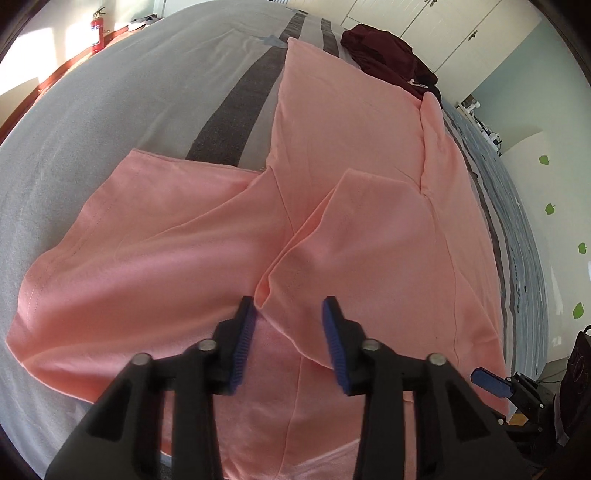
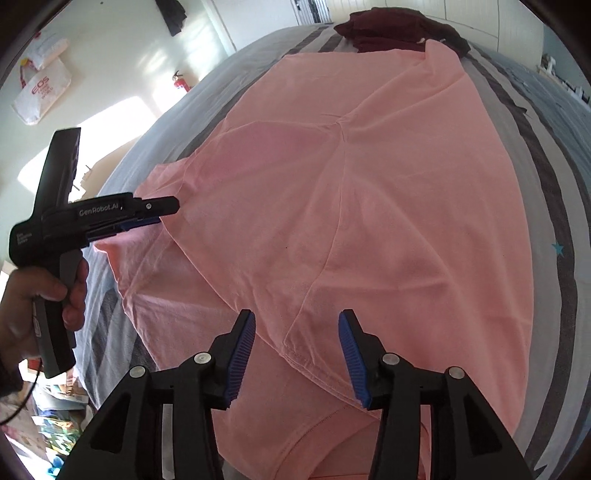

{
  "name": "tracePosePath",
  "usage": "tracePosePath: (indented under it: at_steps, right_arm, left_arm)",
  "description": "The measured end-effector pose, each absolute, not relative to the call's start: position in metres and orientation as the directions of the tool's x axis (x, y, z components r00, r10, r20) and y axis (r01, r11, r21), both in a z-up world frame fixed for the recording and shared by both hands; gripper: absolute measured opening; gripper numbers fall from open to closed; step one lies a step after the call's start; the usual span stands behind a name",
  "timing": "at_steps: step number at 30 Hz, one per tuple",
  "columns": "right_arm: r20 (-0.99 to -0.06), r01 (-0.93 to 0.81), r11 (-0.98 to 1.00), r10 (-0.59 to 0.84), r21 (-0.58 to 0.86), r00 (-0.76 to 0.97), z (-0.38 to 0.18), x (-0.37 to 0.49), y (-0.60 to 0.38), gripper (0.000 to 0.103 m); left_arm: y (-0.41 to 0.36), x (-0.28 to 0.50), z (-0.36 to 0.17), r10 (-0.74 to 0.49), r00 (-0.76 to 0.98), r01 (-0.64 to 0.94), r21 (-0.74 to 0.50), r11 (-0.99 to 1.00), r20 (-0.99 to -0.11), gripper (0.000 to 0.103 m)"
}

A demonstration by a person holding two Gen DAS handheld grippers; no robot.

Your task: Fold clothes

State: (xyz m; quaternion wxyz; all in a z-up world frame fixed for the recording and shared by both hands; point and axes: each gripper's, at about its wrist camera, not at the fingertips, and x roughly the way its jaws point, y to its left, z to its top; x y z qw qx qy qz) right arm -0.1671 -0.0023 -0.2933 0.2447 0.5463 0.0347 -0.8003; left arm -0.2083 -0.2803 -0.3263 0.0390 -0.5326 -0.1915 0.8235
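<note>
Lying spread across the grey striped bedcover is a pink T-shirt, with 1 sleeve extended flat to the left and the other sleeve folded inward over the body. Left gripper hovers over the shirt near the fold edge, its 2 blue-padded fingers standing apart with only fabric visible between them, nothing clamped. Right gripper is likewise spread wide above the hemmed edge of the folded sleeve, holding nothing. Right wrist view also records the left gripper from the side, held by the person's hand, its tips at the shirt's left edge. A dark maroon garment sits in a heap at the far end of the bed, touching the shirt's far corner. A red fire extinguisher stands by the wall beyond the bed.
</note>
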Motion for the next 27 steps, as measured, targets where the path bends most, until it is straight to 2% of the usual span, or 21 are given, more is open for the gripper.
tracePosePath:
  at_steps: [1, 8, 13, 14, 17, 20, 27]
  right_arm:
    - [-0.892, 0.444, -0.874, -0.346, 0.195, -0.29, -0.295, -0.165, -0.005, 0.043]
    - [-0.89, 0.493, -0.863, -0.304, 0.106, -0.341, -0.309, -0.157, -0.02, 0.043]
    - [-0.887, 0.543, -0.839, -0.277, 0.036, -0.369, -0.314, -0.149, -0.028, 0.043]
    - [-0.889, 0.551, -0.834, -0.272, 0.027, -0.369, -0.316, -0.148, -0.03, 0.04]
    - [-0.891, 0.558, -0.83, -0.265, 0.017, -0.368, -0.319, -0.148, -0.034, 0.019]
    - [-0.889, 0.532, -0.844, -0.296, 0.07, -0.351, -0.315, -0.155, -0.03, 0.01]
    - [-0.866, 0.547, -0.819, -0.393, 0.177, -0.31, -0.296, -0.154, -0.051, 0.008]
  left_arm:
    - [-0.279, -0.21, -0.327, 0.265, -0.426, 0.131, -0.349, -0.928, -0.865, 0.001]
    - [-0.294, -0.209, -0.301, 0.332, -0.513, 0.121, -0.449, -0.885, -0.792, 0.001]
    - [-0.299, -0.219, -0.295, 0.344, -0.519, 0.119, -0.464, -0.878, -0.783, 0.001]
    - [-0.299, -0.22, -0.295, 0.344, -0.518, 0.119, -0.465, -0.877, -0.783, 0.001]
    - [-0.3, -0.225, -0.296, 0.346, -0.517, 0.127, -0.47, -0.873, -0.783, 0.001]
    - [-0.302, -0.226, -0.296, 0.341, -0.518, 0.133, -0.468, -0.874, -0.785, 0.001]
    - [-0.335, -0.218, -0.282, 0.33, -0.549, 0.16, -0.485, -0.86, -0.768, 0.001]
